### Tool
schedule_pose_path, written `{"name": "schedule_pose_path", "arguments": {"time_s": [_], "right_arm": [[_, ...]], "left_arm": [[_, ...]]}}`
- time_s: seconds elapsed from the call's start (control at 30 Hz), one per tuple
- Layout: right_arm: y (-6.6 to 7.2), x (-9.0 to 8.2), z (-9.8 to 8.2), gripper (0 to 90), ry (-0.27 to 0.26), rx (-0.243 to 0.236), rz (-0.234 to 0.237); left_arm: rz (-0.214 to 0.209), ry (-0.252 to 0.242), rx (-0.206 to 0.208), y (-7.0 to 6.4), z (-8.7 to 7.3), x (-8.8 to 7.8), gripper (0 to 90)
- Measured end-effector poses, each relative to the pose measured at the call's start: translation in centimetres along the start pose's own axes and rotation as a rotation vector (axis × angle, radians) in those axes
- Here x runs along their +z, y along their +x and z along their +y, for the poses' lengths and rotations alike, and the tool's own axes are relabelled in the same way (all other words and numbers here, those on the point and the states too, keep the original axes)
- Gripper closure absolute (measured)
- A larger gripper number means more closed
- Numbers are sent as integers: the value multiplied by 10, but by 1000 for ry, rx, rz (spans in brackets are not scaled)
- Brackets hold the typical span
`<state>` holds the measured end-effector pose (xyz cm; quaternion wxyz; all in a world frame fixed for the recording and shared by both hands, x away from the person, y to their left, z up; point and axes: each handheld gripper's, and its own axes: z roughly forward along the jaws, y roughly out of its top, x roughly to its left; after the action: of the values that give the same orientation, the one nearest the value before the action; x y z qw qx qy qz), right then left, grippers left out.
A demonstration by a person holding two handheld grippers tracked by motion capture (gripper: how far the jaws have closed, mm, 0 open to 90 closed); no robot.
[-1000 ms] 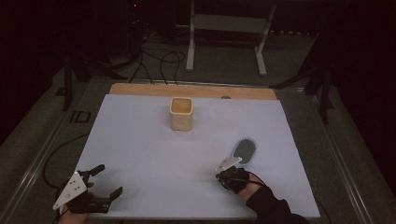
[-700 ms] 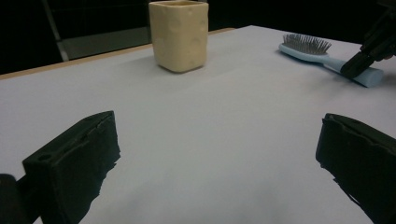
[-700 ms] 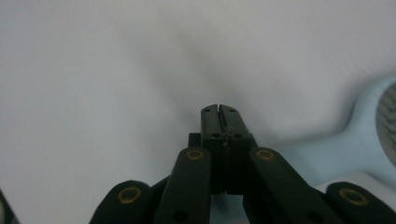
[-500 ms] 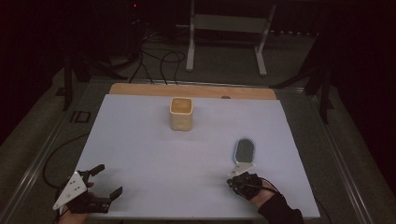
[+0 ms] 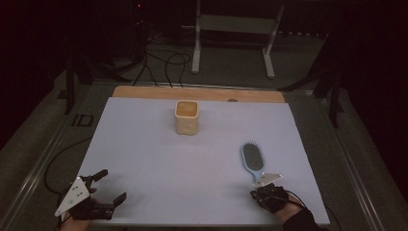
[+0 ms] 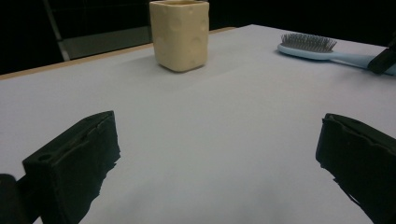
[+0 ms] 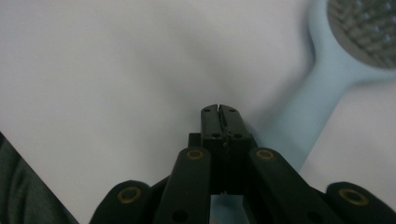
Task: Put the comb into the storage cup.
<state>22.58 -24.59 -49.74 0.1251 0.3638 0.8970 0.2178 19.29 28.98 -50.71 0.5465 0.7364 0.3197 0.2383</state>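
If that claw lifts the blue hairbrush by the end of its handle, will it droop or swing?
The hairbrush looks like rigid plastic, so it probably won't bend. Its wide bristled head sits far from the right claw, so it may sag downward or pivot. The smooth, narrow handle could slip. It lies flat, so it is unlikely to roll.

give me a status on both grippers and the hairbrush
Left gripper open, idle at near left corner. Right gripper shut beside the light blue hairbrush handle. Brush flat, bristles up. Yellow cup far off.

One cup, one hairbrush, seemingly.
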Motion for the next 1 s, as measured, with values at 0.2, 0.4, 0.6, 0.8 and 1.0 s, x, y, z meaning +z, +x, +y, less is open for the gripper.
{"name": "schedule_pose_path", "arguments": {"time_s": [0.2, 0.4, 0.6, 0.8, 1.0], "right_arm": [[-9, -4, -8, 900, -2, 27, -20], [-19, -5, -14, 900, 10, 54, -44], [-27, -8, -20, 900, 7, 84, -59], [-34, -12, -24, 900, 8, 95, -77], [-41, -13, -26, 900, 17, 103, -90]], "left_arm": [[3, 0, 0, 0, 0, 0, 0], [2, -1, 0, 0, 0, 0, 0], [2, 1, 2, 0, 0, 0, 0], [3, 2, 2, 0, 0, 0, 0], [4, 3, -1, 0, 0, 0, 0]]}}
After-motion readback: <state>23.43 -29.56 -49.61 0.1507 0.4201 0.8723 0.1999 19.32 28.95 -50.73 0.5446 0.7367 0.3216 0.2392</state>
